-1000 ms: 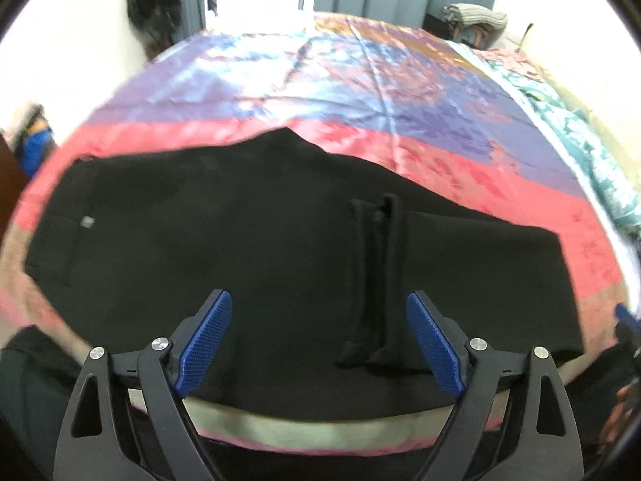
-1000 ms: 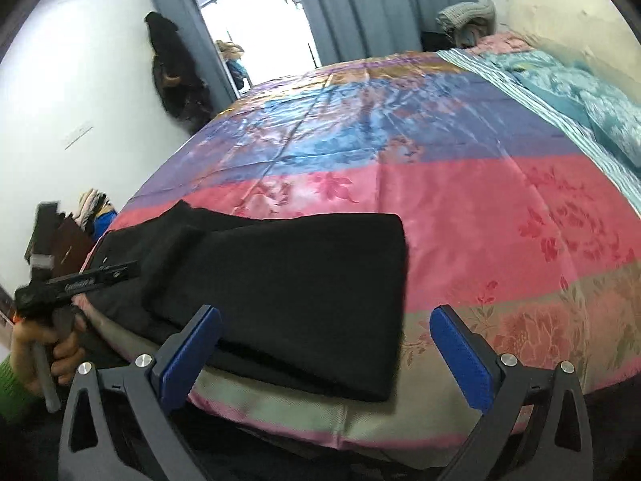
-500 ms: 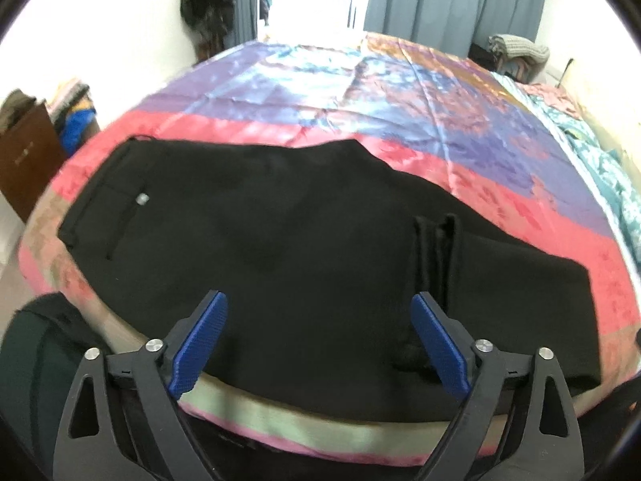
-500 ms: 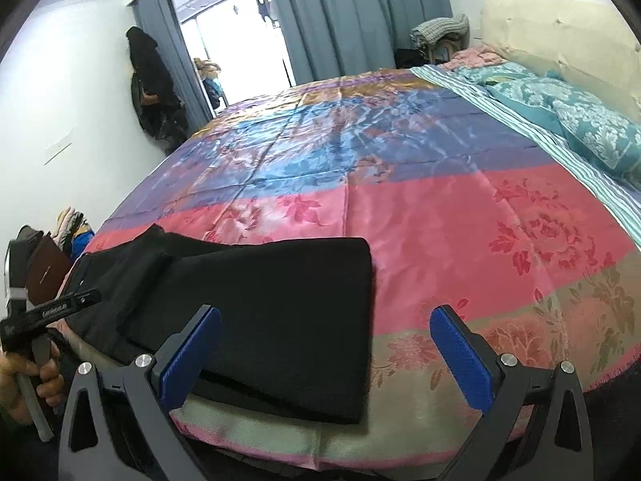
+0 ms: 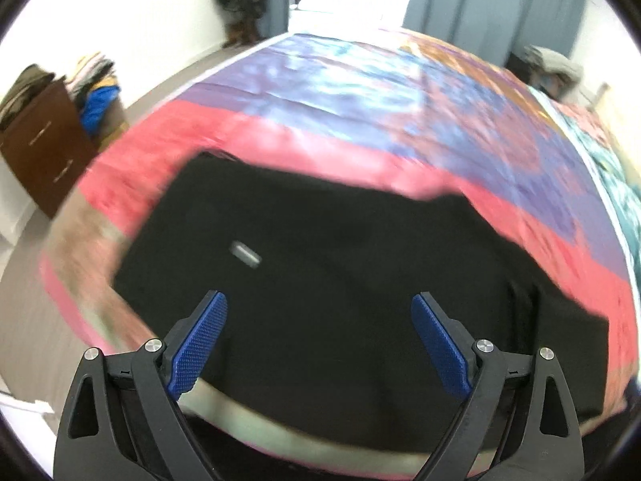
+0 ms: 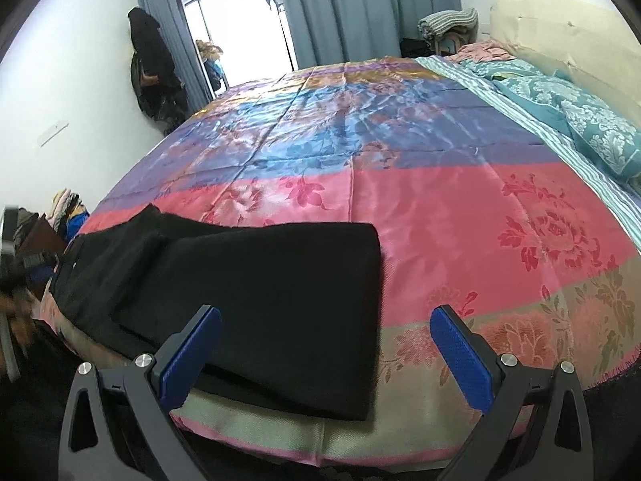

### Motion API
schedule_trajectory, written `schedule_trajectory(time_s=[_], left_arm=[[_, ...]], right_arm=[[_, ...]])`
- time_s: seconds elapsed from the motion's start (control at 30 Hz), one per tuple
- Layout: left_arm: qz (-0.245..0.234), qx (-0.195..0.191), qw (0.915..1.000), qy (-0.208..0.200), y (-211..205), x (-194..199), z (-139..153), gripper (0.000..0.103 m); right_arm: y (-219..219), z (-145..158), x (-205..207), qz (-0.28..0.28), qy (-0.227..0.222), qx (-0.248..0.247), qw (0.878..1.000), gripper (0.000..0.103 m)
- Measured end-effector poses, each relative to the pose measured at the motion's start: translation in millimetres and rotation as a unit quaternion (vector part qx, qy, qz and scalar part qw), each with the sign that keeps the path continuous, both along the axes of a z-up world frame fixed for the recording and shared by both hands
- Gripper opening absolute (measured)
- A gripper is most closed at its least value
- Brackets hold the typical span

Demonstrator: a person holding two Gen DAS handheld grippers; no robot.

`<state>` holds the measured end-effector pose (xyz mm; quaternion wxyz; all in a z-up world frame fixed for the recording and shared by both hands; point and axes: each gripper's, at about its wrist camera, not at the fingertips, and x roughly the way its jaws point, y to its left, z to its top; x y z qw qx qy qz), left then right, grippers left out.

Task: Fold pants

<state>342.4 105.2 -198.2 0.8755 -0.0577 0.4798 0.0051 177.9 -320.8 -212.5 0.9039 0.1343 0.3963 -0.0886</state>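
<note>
1. The black fabric pants are lying flat along the near edge of the bed with the glossy pink, blue and purple floral bedspread, waist end toward the left, folded end toward the right.
2. In the right wrist view the pants are showing a doubled layer: the legs appear to be lying back over the upper part, with a straight fold edge on the right side. Judgement: one lengthwise-to-half fold seems done.
3. The left tongs are hanging spread wide over the waist area, gripping nothing; this view is blurring.
4. The right tongs are also gaping wide, empty, hovering over the near folded corner without touching cloth.
5. Judgement: what is remaining is probably one more fold to make a compact packet, plus smoothing; the bundle is looking long for a finished fold.
6. A brown wooden drawer cabinet with piled clothes is standing beside the bed.
</note>
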Motion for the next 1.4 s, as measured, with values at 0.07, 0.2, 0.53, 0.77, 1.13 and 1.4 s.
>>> schedule_trajectory(time_s=[0.07,0.2,0.53,0.77,1.13,1.4], left_arm=[[0.01,-0.044,0.9985,0.029,40.9,27.9,1.3,0.095],[0.057,-0.099,0.9908,0.071,113.3,68.6,-10.0,0.095],[-0.016,-0.002,0.9869,0.16,113.0,107.5,-80.3,0.103],[0.011,-0.106,0.9797,0.17,135.8,106.7,-101.3,0.103],[0.041,-0.108,0.981,0.156,124.0,99.9,-83.4,0.069],[0.078,-0.112,0.9849,0.107,114.8,78.2,-30.1,0.013]], right_arm=[[1.8,-2.1,1.8,0.007,0.003,0.005,1.0,0.103],[6.6,-5.5,4.7,0.019,0.008,0.017,1.0,0.103],[21.2,-9.2,7.7,0.038,0.024,0.0,0.999,0.103],[20.1,-9.6,8.5,0.026,0.025,-0.01,0.999,0.103],[3.6,-0.4,4.5,-0.009,0.004,-0.009,1.0,0.103],[-12.1,2.4,1.5,-0.014,-0.019,0.058,0.998,0.103]])
